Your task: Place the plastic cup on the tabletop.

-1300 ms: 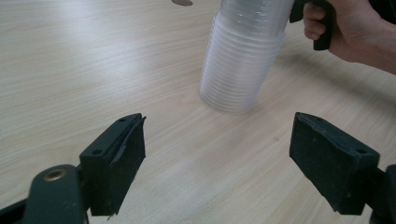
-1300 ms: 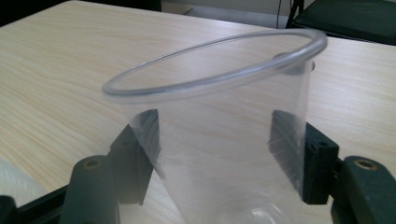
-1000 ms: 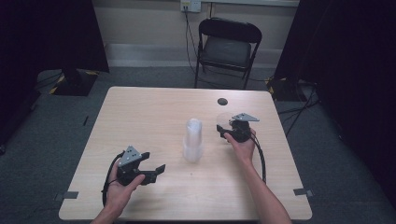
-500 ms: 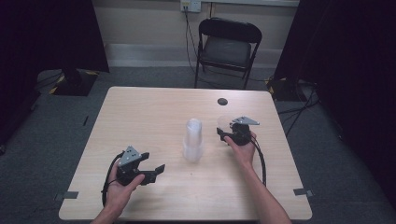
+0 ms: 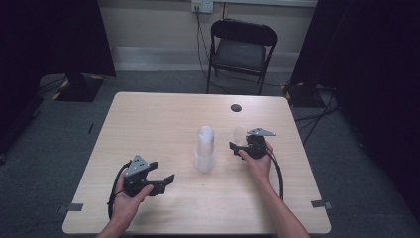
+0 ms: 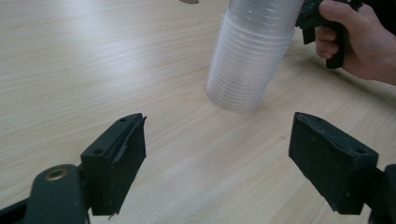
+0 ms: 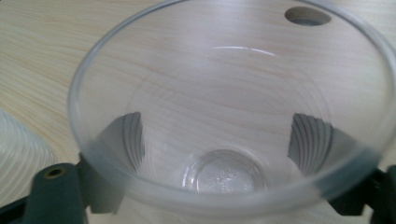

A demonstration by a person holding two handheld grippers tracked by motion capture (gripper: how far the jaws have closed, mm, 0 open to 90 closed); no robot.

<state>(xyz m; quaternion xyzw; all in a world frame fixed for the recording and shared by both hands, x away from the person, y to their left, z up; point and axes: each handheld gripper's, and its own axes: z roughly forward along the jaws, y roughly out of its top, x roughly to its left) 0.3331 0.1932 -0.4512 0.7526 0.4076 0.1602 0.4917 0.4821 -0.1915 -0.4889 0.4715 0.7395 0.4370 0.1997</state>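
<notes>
Your right gripper (image 5: 242, 145) has a single clear cup (image 7: 229, 116) between its jaws, which have just been opening and now stand wide; the pads show through the cup's wall at both sides, and whether they touch it is hard to tell. The cup sits just right of the stack (image 5: 204, 148) of cups at mid-bench — near it, apart. Your left gripper (image 5: 163, 181) rests low at the near left, jaws wide with nothing between them, the stack ahead of it. A dark hole (image 5: 236, 107) lies in the bench (image 5: 148, 119) beyond. A chair (image 5: 240, 49) stands behind — off the bench. The stack's top is cut off in the left gripper view.
</notes>
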